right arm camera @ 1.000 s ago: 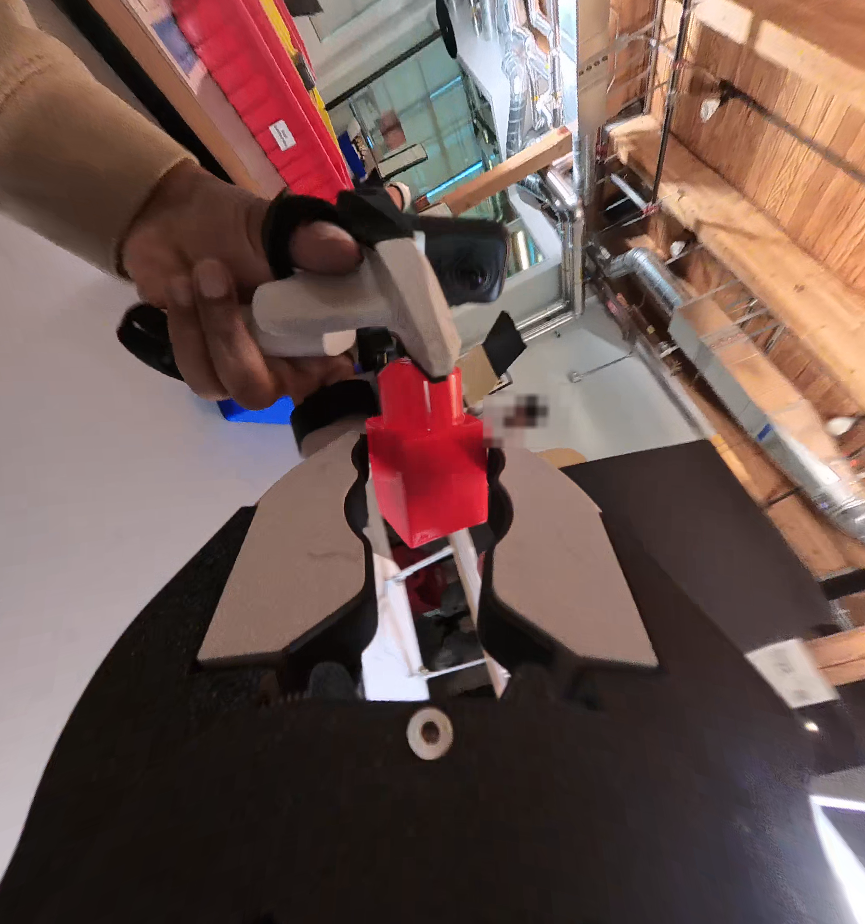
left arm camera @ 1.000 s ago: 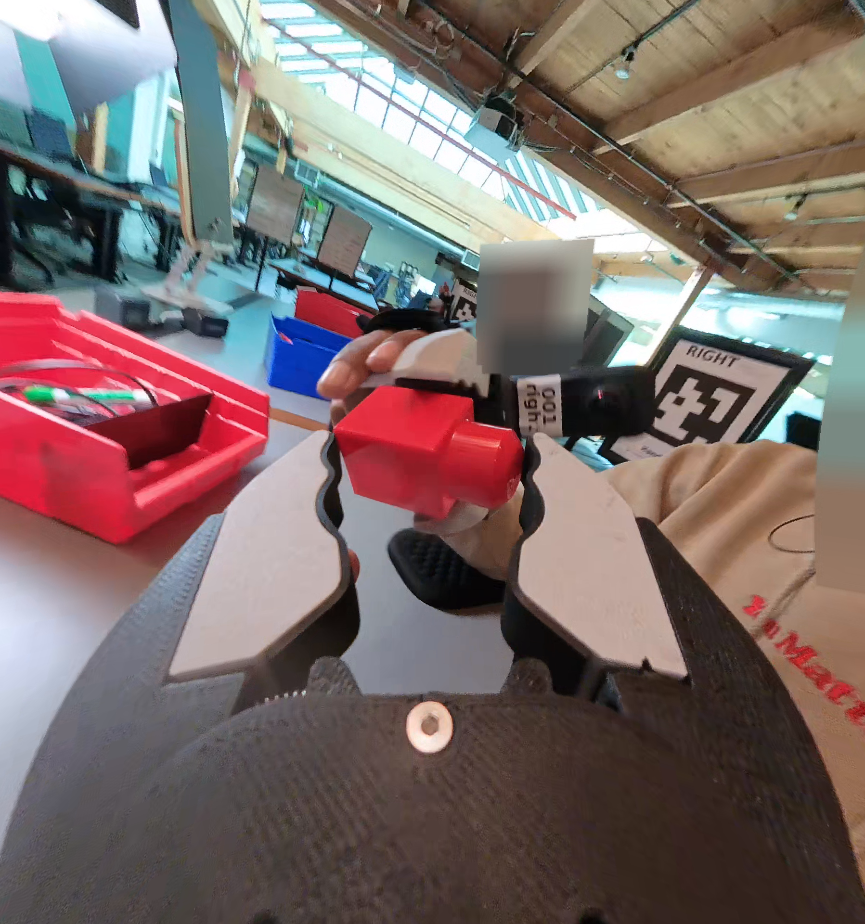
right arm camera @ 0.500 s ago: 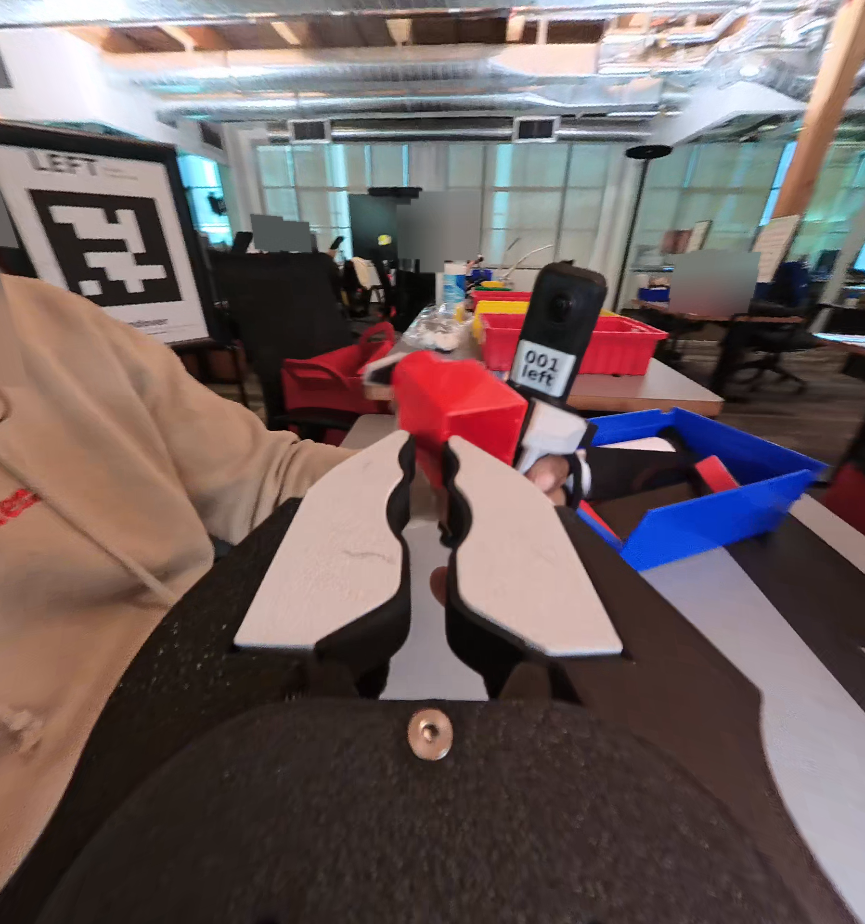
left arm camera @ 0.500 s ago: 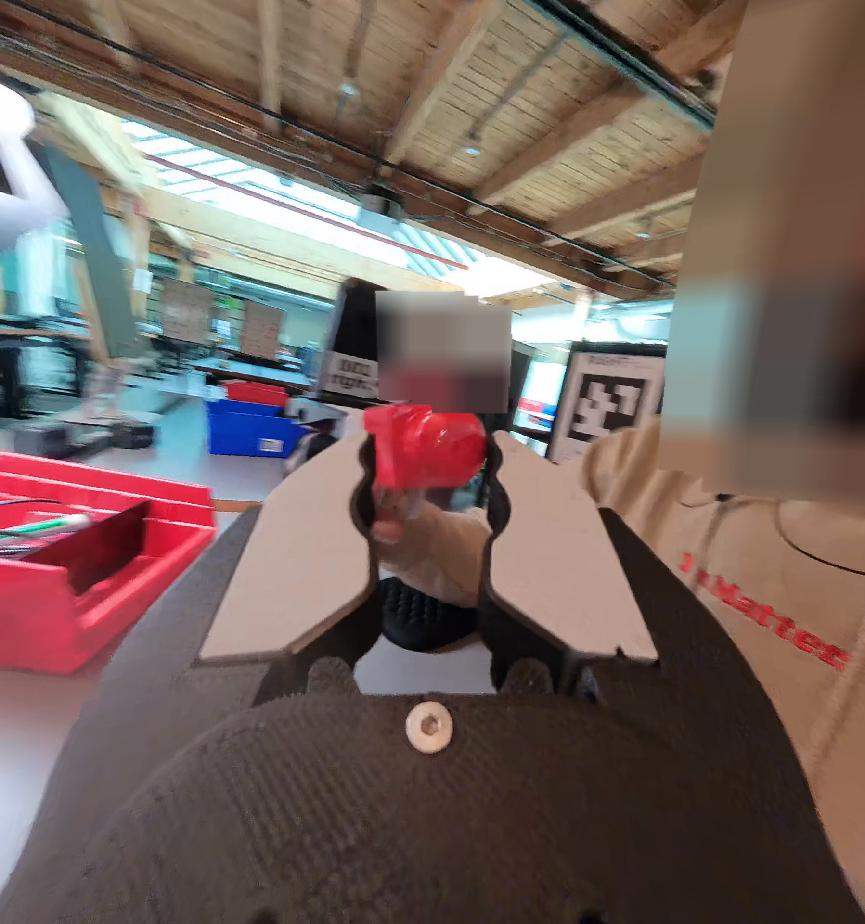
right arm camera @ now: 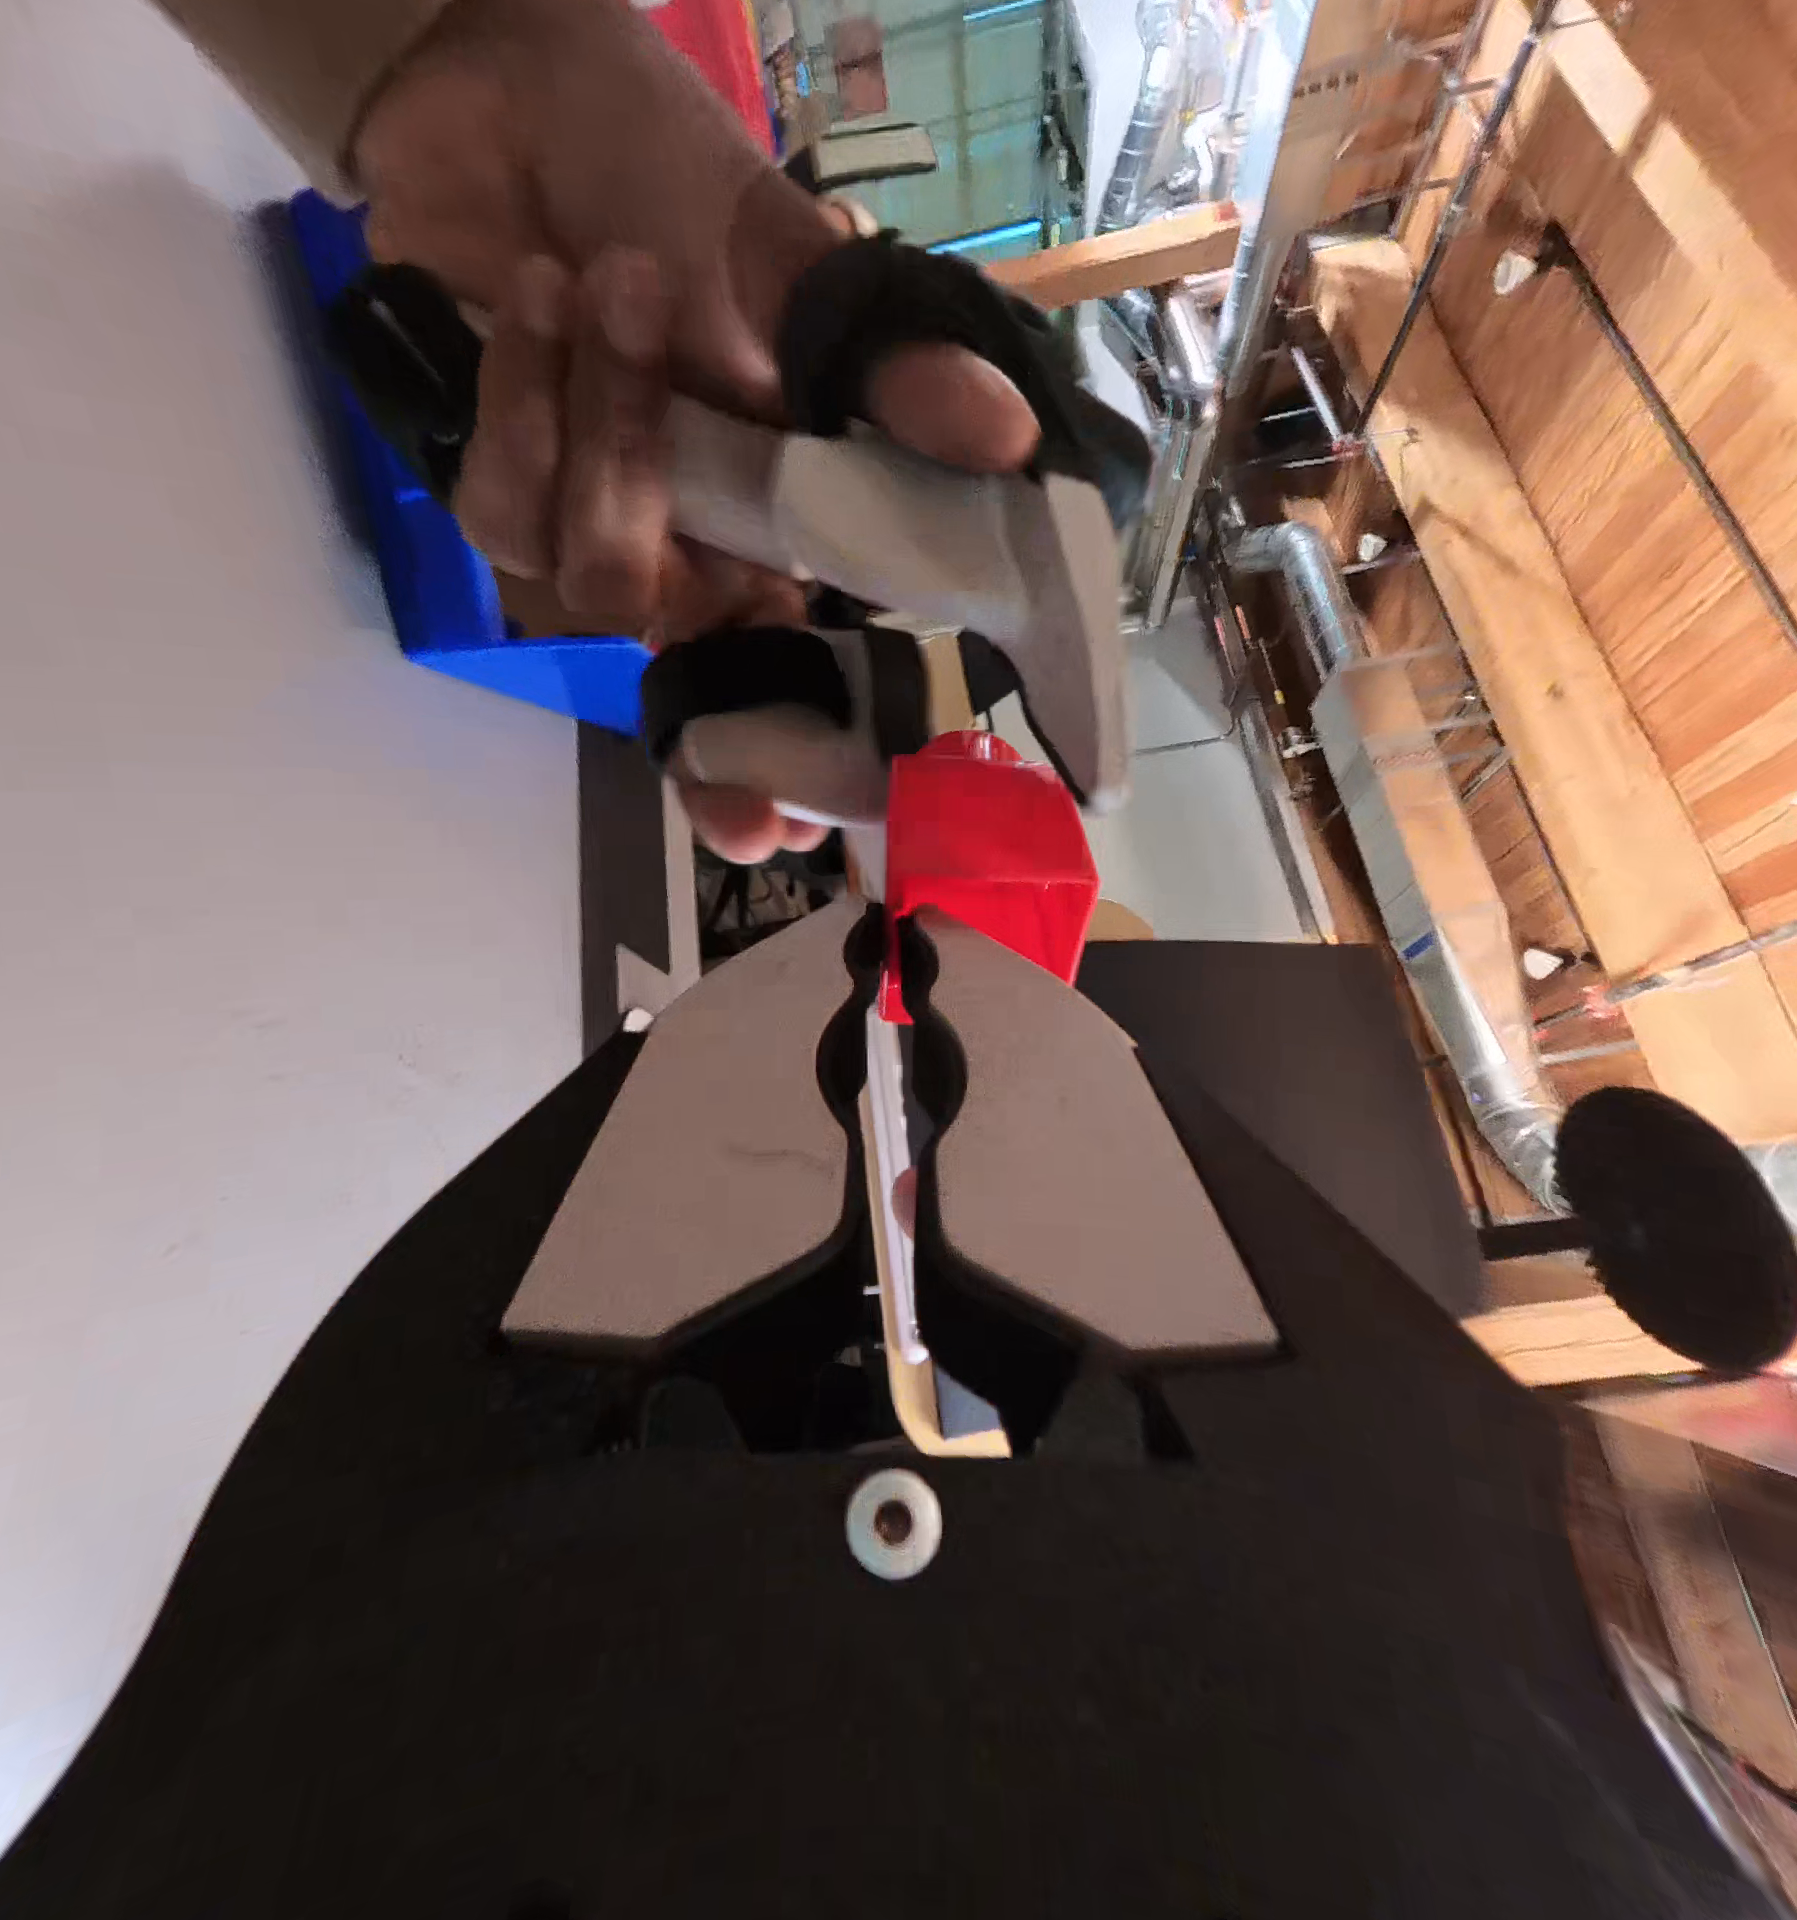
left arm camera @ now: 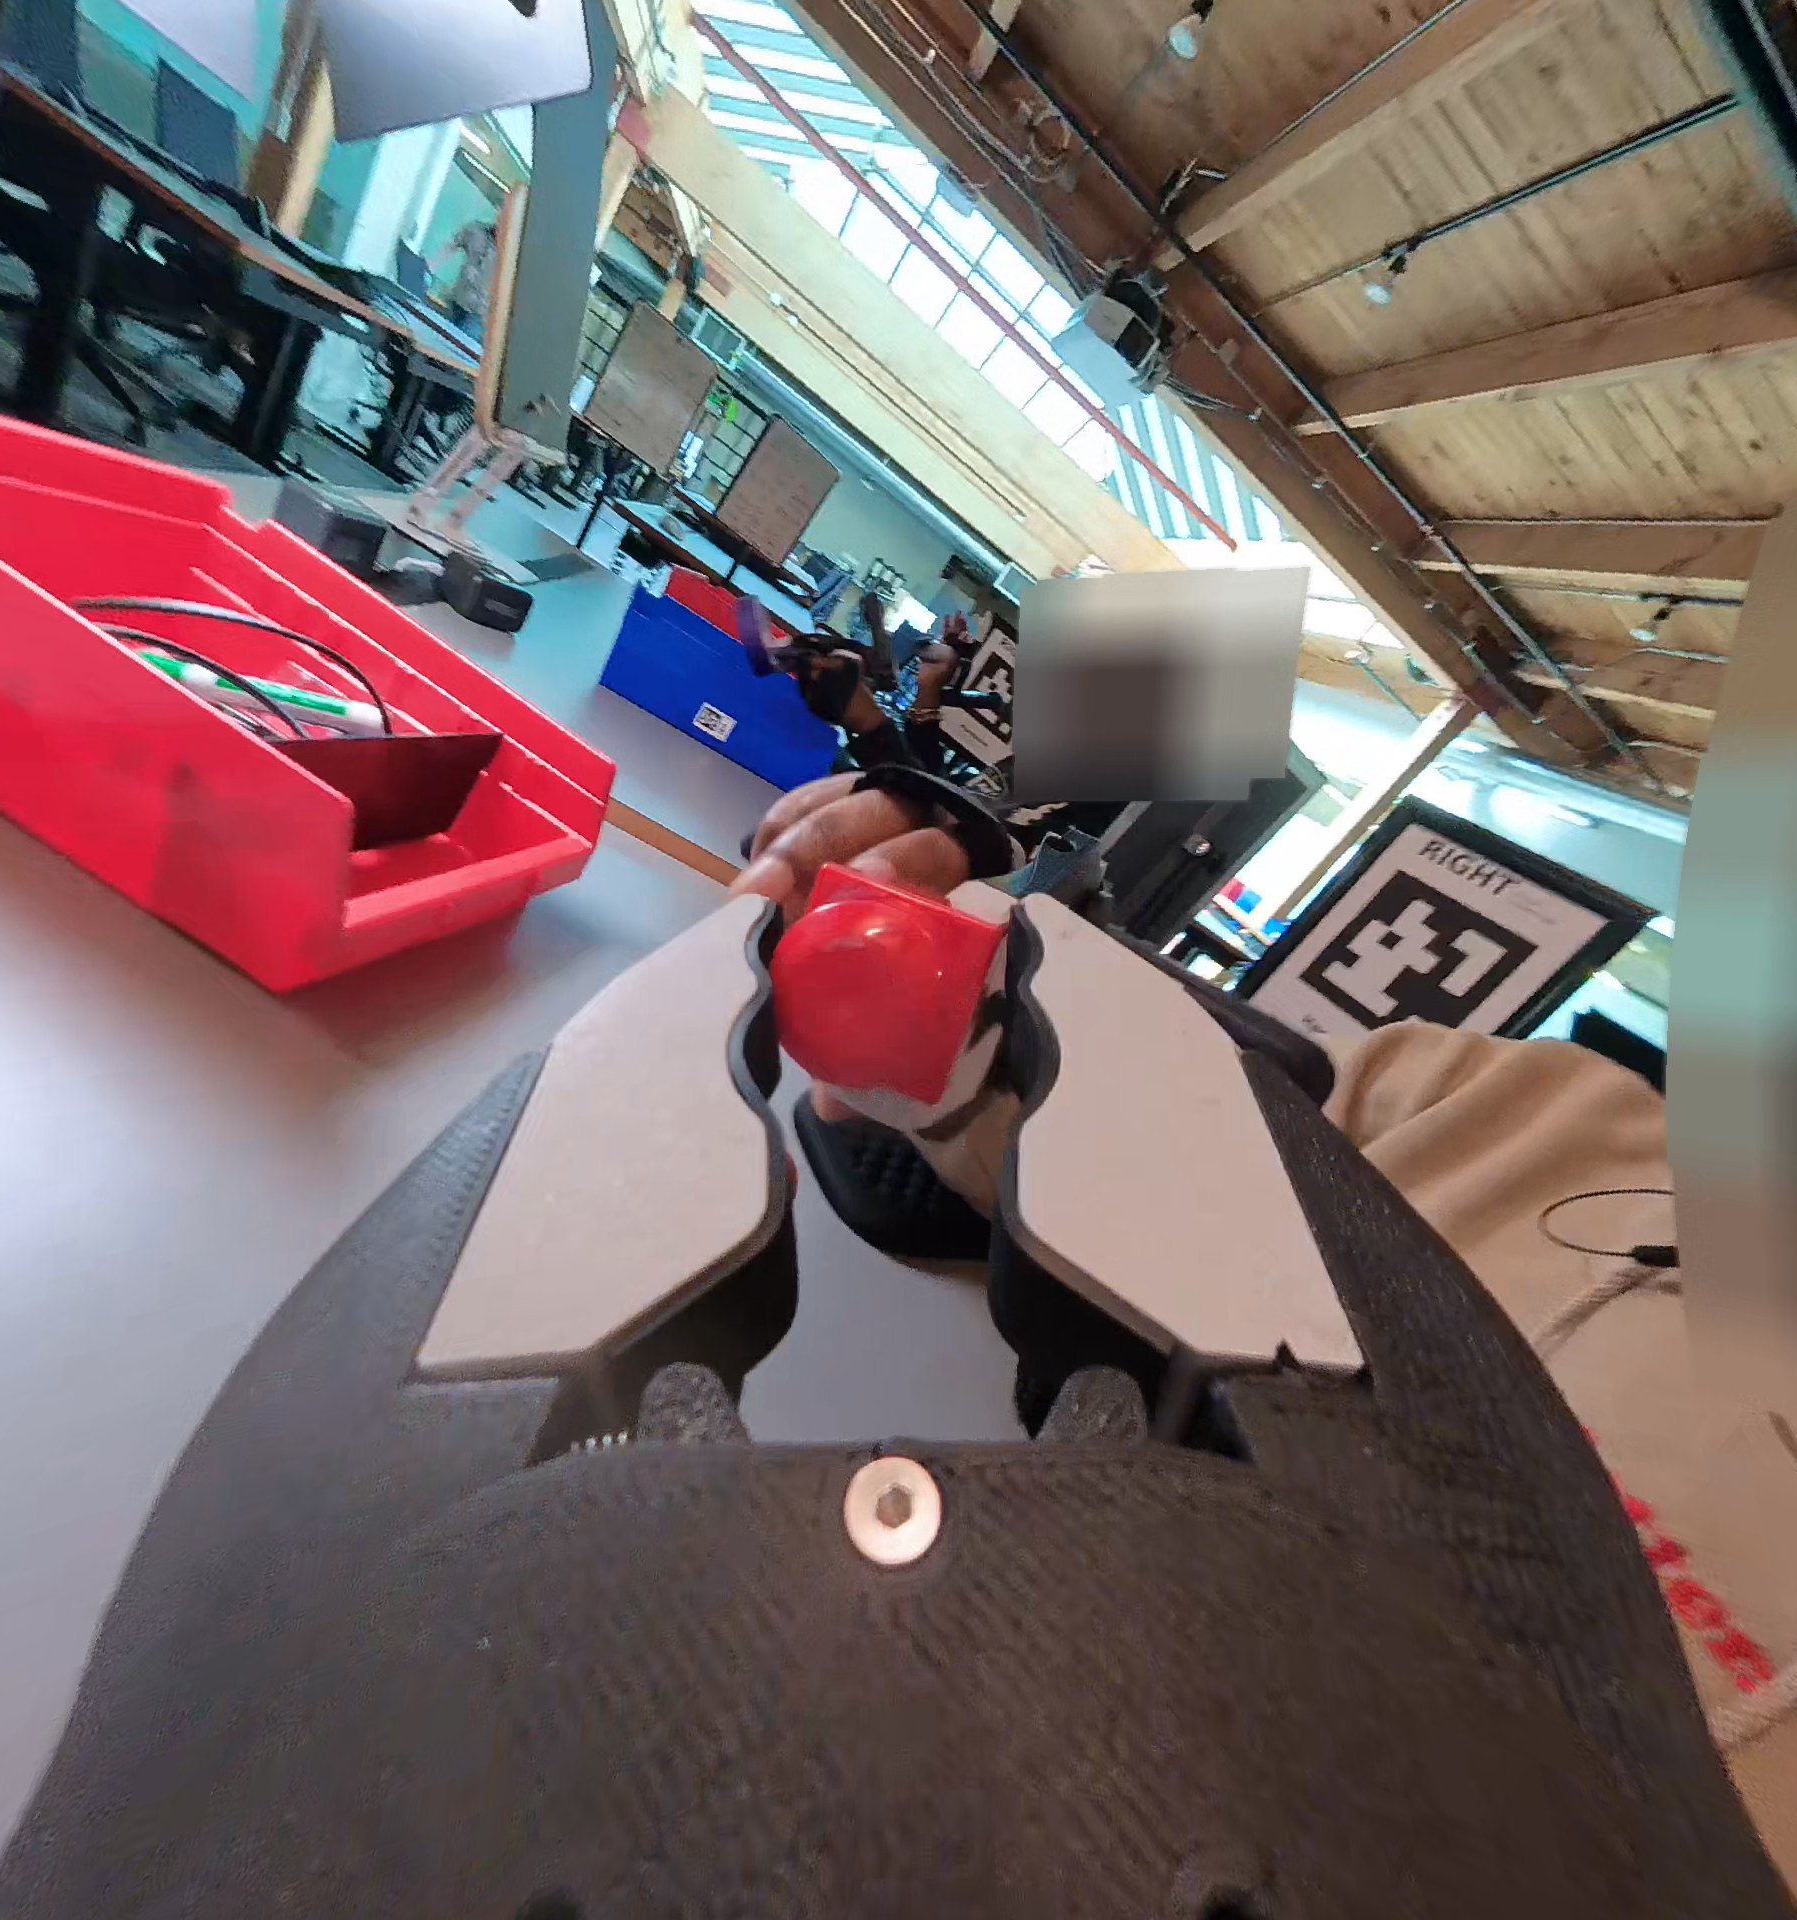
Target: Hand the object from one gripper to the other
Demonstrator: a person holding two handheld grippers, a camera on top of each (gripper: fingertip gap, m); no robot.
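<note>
The red block (left arm camera: 878, 997), with a round knob facing the camera, sits between the fingertips of my left gripper (left arm camera: 889, 977), which is shut on it above the grey table. In the right wrist view the block (right arm camera: 987, 862) is clamped between the left gripper's grey fingers (right arm camera: 977, 551), held by a hand. My right gripper (right arm camera: 894, 966) sits just in front of the block, its jaws nearly together. A corner of the block shows in the thin slit between the tips. The hand (left arm camera: 842, 821) holding the right gripper shows behind the block.
A red bin (left arm camera: 250, 831) with cables and a green marker stands on the table (left arm camera: 146, 1143) to the left. A blue bin (left arm camera: 686, 665) is farther back and also shows in the right wrist view (right arm camera: 426, 582). A beige sleeve (left arm camera: 1445, 1122) and a marker board (left arm camera: 1424, 966) are at right. The tips of both grippers are at nearly the same place.
A second ago my right gripper held the block and my left stood open around it. My left closed on the block, my right let go and shut, and both have turned since.
</note>
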